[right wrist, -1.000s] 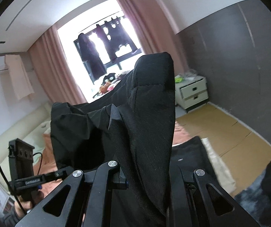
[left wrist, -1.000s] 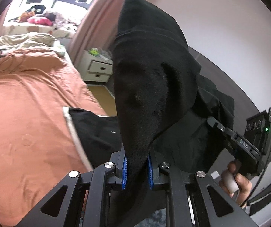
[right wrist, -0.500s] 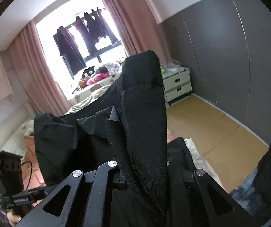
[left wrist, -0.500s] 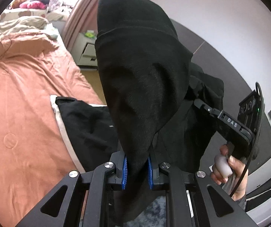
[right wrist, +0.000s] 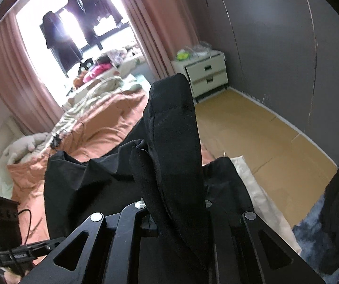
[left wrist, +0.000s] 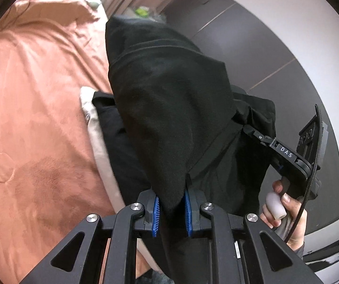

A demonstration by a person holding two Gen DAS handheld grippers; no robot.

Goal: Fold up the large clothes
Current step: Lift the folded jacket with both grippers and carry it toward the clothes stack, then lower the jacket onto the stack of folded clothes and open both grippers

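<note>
We've got the left gripper [left wrist: 171,209] clamped on a bunched edge of the black garment [left wrist: 169,108], blue pads [left wrist: 155,215] pinching cloth on both sides. The right gripper [right wrist: 177,215] is buried under fabric in its own view; the left wrist view shows it pinching another part of the same garment, a hand [left wrist: 285,215] on its handle. The cloth hangs between the two grippers, its lower part draped on the bed [left wrist: 34,123] near the pale edge [left wrist: 101,151]. Our read: fold-over step, carrying the held edge across the part lying down. Next move calls for lowering both corners level, keeping tension, and letting go only once the edges line up. Beyond: nightstand [right wrist: 207,75], window [right wrist: 75,30].
</note>
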